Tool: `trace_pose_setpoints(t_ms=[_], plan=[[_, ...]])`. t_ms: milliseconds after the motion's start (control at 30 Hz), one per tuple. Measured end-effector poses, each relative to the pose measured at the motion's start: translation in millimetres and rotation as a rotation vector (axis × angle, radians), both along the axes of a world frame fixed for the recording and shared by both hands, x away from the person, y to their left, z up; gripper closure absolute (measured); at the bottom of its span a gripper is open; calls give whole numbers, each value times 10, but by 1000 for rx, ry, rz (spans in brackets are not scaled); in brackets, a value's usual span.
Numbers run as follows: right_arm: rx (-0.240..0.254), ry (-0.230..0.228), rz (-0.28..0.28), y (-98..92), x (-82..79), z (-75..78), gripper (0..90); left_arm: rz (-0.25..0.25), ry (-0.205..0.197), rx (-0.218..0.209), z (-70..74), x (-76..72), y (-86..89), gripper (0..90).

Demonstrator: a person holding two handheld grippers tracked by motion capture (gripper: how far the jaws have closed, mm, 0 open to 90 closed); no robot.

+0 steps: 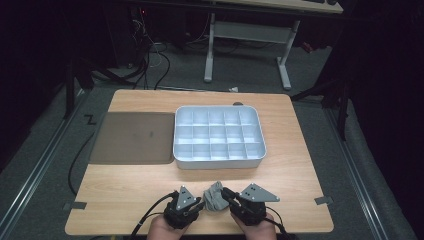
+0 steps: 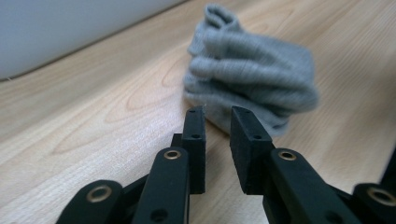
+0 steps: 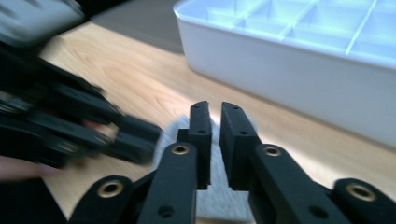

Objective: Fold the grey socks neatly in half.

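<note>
Two hands come in from the near edge of a wooden table (image 1: 125, 185), each carrying a black gripper, and meet over a bunched grey sock (image 1: 215, 197) that lies near the table's front edge, in front of the white divided tray (image 1: 218, 161). The left gripper (image 1: 199, 204) angles inward toward the sock; in the left gripper view its jaws stand a narrow gap apart with nothing between them, their tips just short of the sock (image 2: 252, 79), which rests in soft folds on the wood. The right gripper (image 1: 225, 192) angles in from the other side, tips at the sock's edge. In the right gripper view its jaws are nearly together, a thin slit left between the pads; the sock (image 3: 219, 205) lies beneath them, and whether any cloth is pinched cannot be told. A brown mat (image 1: 132, 137) lies left of the tray, touching it.
</note>
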State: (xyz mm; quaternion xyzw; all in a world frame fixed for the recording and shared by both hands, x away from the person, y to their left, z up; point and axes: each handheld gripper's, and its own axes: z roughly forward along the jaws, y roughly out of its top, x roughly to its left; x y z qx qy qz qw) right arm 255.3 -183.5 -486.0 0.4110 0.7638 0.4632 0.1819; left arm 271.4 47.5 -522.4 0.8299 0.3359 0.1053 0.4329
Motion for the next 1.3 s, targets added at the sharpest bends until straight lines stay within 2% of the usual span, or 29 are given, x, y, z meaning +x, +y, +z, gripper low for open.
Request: trace_pose_setpoints(t_ms=[167, 267, 367, 567, 667, 933, 1000, 1100, 1200, 1300], plan=[[-42, 68, 6, 62, 89, -236, 864, -8, -75, -68, 205, -111, -2, 751], [-56, 86, 10, 98, 100, -305, 862, -21, -85, -94, 239, -130, -61, 751], [-53, 91, 9, 105, 104, -321, 860, -34, -78, -83, 201, -116, -129, 750], [-26, 91, 15, 104, 91, -291, 859, -22, -54, -14, 57, -54, -168, 781], [-39, 101, 24, 137, 91, -316, 859, -17, -29, -3, -14, -13, -163, 788], [-101, 118, 52, 248, 91, -419, 860, -6, -20, 5, -46, 11, -119, 792], [-99, 120, 53, 250, 87, -398, 847, -6, -21, 4, -40, 8, -110, 791], [-75, 80, 46, 173, 61, -293, 829, 4, -33, -4, -4, 4, -71, 788], [-49, 59, 2, 31, 61, -190, 807, 16, -55, -23, 75, -5, -35, 788], [-29, 61, -41, -94, 75, -158, 788, 14, -89, -36, 180, -22, -59, 789]])
